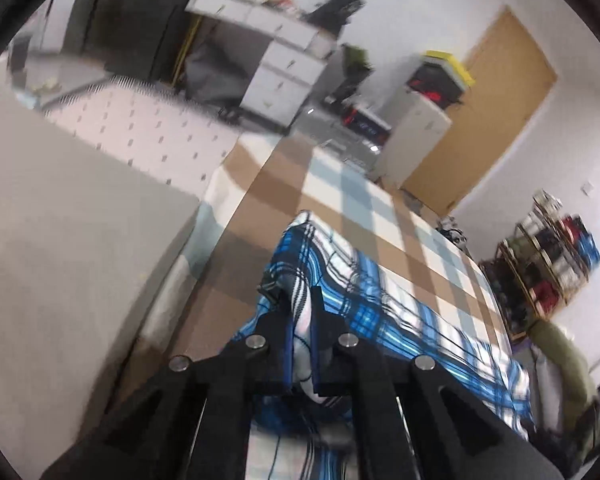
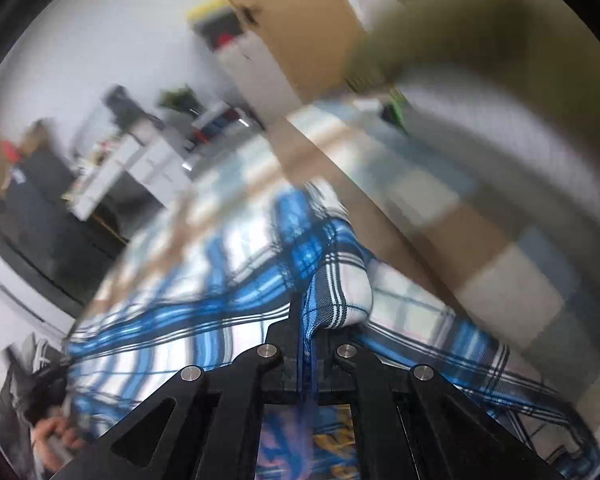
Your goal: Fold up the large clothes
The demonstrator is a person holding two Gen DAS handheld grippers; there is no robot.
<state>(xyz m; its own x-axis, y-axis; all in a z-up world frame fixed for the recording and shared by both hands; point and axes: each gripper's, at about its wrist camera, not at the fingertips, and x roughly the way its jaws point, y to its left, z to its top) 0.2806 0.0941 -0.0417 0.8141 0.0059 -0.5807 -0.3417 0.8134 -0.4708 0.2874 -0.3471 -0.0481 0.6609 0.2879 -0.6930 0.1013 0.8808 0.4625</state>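
So, left wrist view: your left gripper [image 1: 300, 300] is clamped tight on a fold of the blue plaid garment [image 1: 380, 300], which spreads ahead and right of it over the checked bedsheet [image 1: 380, 208]. Right wrist view: your right gripper [image 2: 306, 308] is pinched closed on a bunched edge of that garment [image 2: 204, 280], cloth trailing left; blurry.

free: checked bedspread [image 1: 384, 216] beyond plaid shirt [image 1: 364, 280] | blocked: grey pillow [image 1: 80, 216] left
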